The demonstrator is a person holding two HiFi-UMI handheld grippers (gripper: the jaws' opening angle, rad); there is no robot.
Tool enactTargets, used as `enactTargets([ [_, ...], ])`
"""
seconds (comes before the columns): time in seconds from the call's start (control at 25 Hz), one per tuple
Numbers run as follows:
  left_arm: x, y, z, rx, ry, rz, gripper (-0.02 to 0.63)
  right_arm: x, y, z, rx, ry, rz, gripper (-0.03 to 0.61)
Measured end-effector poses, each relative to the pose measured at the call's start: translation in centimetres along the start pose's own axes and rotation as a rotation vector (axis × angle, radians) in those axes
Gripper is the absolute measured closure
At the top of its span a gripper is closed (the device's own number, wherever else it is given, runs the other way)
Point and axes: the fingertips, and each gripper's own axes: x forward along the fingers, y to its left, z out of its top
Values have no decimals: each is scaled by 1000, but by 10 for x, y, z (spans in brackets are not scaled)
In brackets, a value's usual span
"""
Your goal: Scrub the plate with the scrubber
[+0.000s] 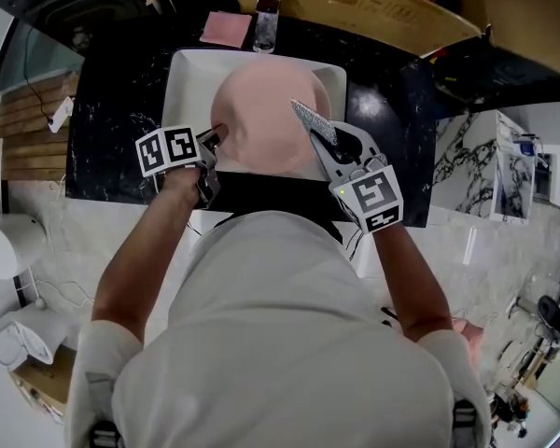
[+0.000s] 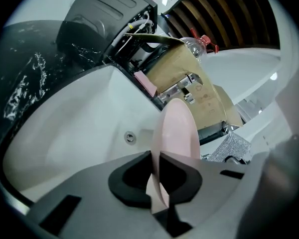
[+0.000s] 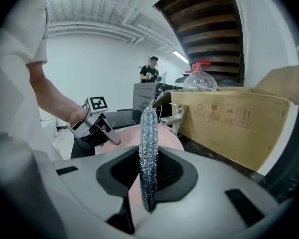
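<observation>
Item: round pink plate (image 1: 261, 119), rim pinched by my left gripper (image 1: 215, 138), over white rectangular sink (image 1: 191, 73). Item: silver mesh scrubber (image 1: 310, 119), clamped in my right gripper (image 1: 322, 140), above plate's right side.

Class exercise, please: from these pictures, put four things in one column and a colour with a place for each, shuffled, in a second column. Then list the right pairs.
Column one
1. plate
2. scrubber
3. sink
4. cardboard box

Column two
A. silvery, clamped in the right gripper
B. brown, beyond the sink
C. pink, rim clamped in the left gripper
D. white, set in the black counter

Pairs: 1-C, 2-A, 3-D, 4-B
</observation>
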Motion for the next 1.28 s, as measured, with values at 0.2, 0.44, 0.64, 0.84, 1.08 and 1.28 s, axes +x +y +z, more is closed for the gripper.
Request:
enactTargets([
  [0.2, -1, -9, -17, -29, 26, -28, 597, 5, 3, 2, -44, 11, 14, 500],
  [0.44, -5, -20, -24, -3, 36, -30, 594, 6, -8, -4, -93, 51, -32, 500],
  [0.64, -4, -31, -21, 43, 27, -9, 591, 14, -30, -15, -221, 148, -142, 500],
  [0.84, 0, -45, -20, 75, 35, -12, 588, 30, -39, -15, -383, 220, -198, 500],
  [1.08, 3, -57, -21, 100, 47, -34, 581, 48, -46, -11, -569, 262, -252, 500],
  [1.28, 1, -65, -20, 112, 38, -73, 574, 52, -45, -14, -661, 295, -280, 500],
])
